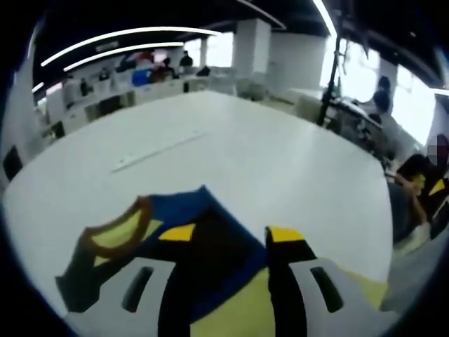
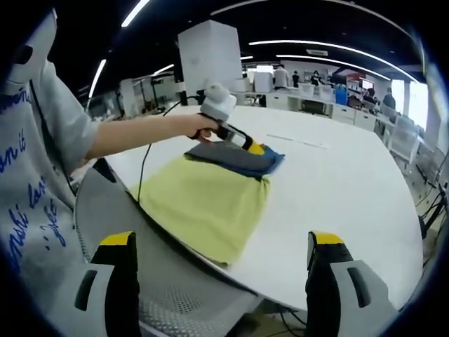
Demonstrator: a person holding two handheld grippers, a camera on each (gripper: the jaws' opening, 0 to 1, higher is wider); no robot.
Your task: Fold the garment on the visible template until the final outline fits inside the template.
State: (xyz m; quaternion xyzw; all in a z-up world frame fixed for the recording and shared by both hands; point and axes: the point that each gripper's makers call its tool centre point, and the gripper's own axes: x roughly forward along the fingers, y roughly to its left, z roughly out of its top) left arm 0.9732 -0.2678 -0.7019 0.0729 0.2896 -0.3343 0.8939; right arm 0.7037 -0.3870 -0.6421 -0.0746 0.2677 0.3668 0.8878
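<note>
The garment [image 2: 210, 193] lies on the white table [image 2: 337, 210] near the edge closest to the person [image 2: 35, 175], its yellow body spread flat toward that edge and its blue upper part folded over at the far end. No template outline can be made out in either view, so whether the shape fits yet is hard to judge. In the right gripper view the left gripper [image 2: 256, 148] sits down on the blue folded part, held in the person's hand [image 2: 200, 126]; in the left gripper view its two jaws straddle the dark blue cloth [image 1: 210, 239] beside the yellow-trimmed neckline [image 1: 119, 232], and they stand apart with cloth between them, so whether they pinch the fabric I cannot tell. The right gripper [image 2: 221, 249] hangs well back off the table edge, jaws wide apart and holding nothing, with the garment well ahead of it. To do this fold well, I would judge the left gripper should take the blue layer close to its edge and carry it low and evenly so the layer lands square, not skewed, while the right comes in to steady the yellow hem and stop the cloth sliding toward the table edge, where it already lies close
</note>
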